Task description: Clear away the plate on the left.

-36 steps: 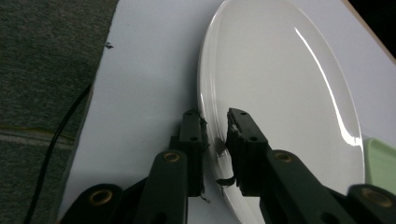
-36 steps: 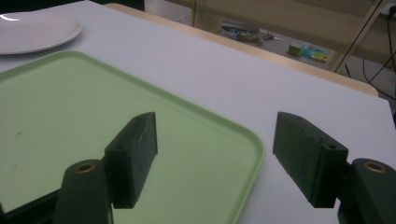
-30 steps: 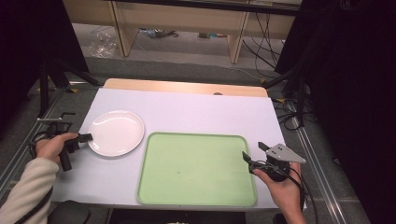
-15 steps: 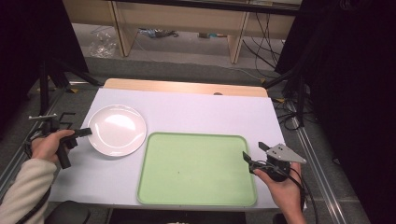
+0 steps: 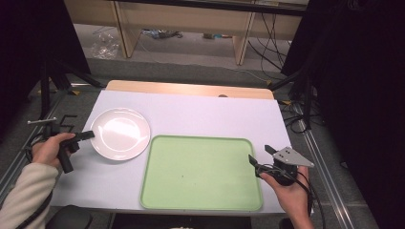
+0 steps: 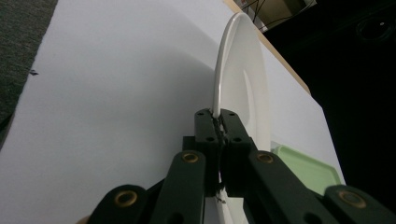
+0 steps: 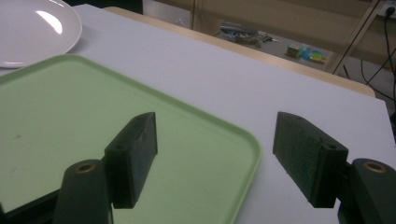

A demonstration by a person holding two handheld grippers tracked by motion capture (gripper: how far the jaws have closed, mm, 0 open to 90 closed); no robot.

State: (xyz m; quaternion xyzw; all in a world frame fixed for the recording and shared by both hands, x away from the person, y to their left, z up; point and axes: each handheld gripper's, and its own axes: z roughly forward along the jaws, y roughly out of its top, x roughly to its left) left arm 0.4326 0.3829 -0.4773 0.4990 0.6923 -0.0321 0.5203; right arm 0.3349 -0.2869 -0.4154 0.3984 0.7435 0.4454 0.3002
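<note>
A white plate lies on the white table cover at the left, its right edge just reaching the tray's left rim. My left gripper is shut on the plate's left rim. In the left gripper view the jaws pinch the plate edge-on. A light green tray lies empty at the front centre. My right gripper stands open at the tray's right edge. In the right gripper view the tray's corner lies between the jaws, untouched, and the plate is at the far left.
The white cover leaves a strip of wooden tabletop bare at the back. Metal rails run along both sides of the table, with a clamp at the left. Cables lie on the floor to the right.
My left gripper, shut on the plate's rim, has pushed the plate slightly right and towards the back. The right gripper has stayed open in place.
</note>
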